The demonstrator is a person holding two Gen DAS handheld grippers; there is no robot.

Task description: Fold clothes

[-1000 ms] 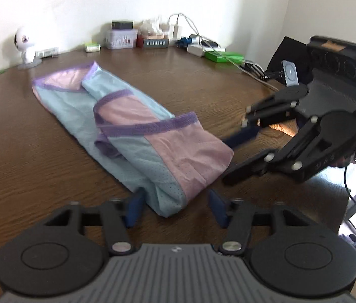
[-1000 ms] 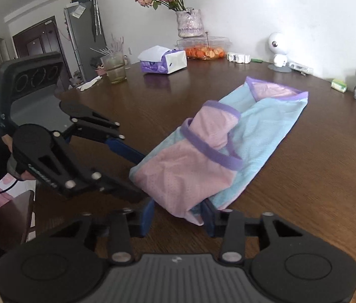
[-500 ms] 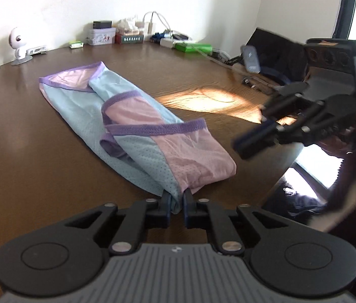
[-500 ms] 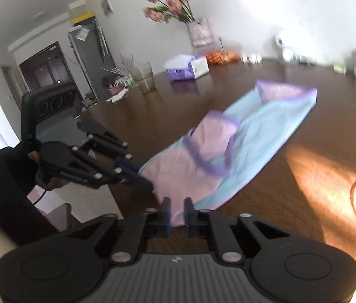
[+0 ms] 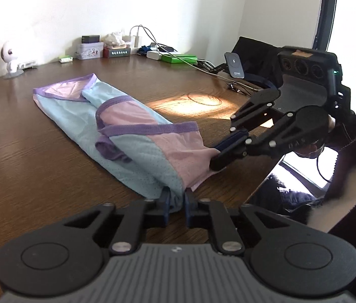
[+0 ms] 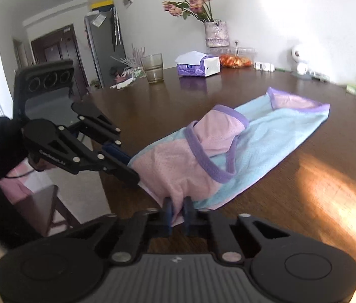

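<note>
The garment [image 5: 127,136] – a pink, light-blue and purple-trimmed mesh piece, already folded into a long narrow strip – lies on the dark wood worktop [image 5: 26,156], its near end right at the edge closest to both cameras, its far end toward the wall.

Left gripper [image 5: 177,198]: fingers pinched nearly together on the near blue corner, cloth bunched btwn them. Right gripper [image 6: 178,205]: fingers likewise clamped tight on the near pink corner; the left wrist view shows it side-on [image 5: 215,155] w/ fabric drawn to a point at its tips. So both near corners are held.

Handling, as a judgement: thin, light, floppy mesh – no stiffness, will sag and drape the moment it's lifted, and the loose purple-edged flaps on top could slide or unfold if it's swung fast. Looks a bit slick, so a shallow pinch on one layer may slip; better to catch all layers at each corner. Corners of the near hem are the sensible hold for carrying that end over toward the far end. Nothing fragile in the cloth itself.
</note>
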